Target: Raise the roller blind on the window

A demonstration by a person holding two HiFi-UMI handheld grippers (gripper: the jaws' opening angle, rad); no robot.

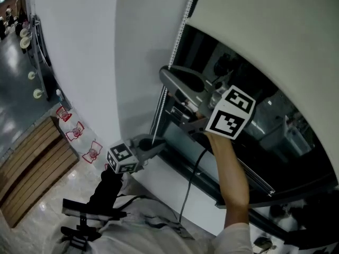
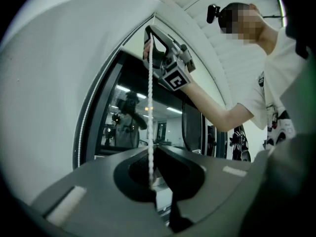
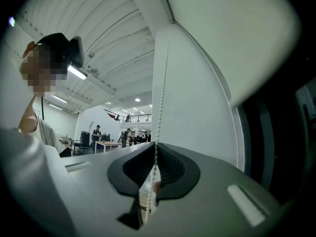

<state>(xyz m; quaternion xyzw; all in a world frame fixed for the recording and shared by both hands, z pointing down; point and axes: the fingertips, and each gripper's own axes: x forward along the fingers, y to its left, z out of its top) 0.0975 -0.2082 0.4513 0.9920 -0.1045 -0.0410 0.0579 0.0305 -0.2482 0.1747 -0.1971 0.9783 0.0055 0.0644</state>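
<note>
The roller blind (image 1: 265, 30) is plain white fabric, partly lowered over the window (image 1: 307, 120). Dark glass is exposed below its bottom edge. The white bead chain (image 1: 185, 21) (small round beads) runs straight and taut beside the blind's left edge, along the window frame.

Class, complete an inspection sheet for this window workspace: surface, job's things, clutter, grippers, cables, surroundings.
surface: nothing seen; the work is at a window.
job's things: roller blind covers the upper window glass; bead chain hangs beside its edge.
clutter: wooden slats low on the left.
grippers: left gripper shut on the bead chain; right gripper shut on it higher up.
cables: black cable hangs below the right gripper.
surroundings: white wall; people in the background.
</note>
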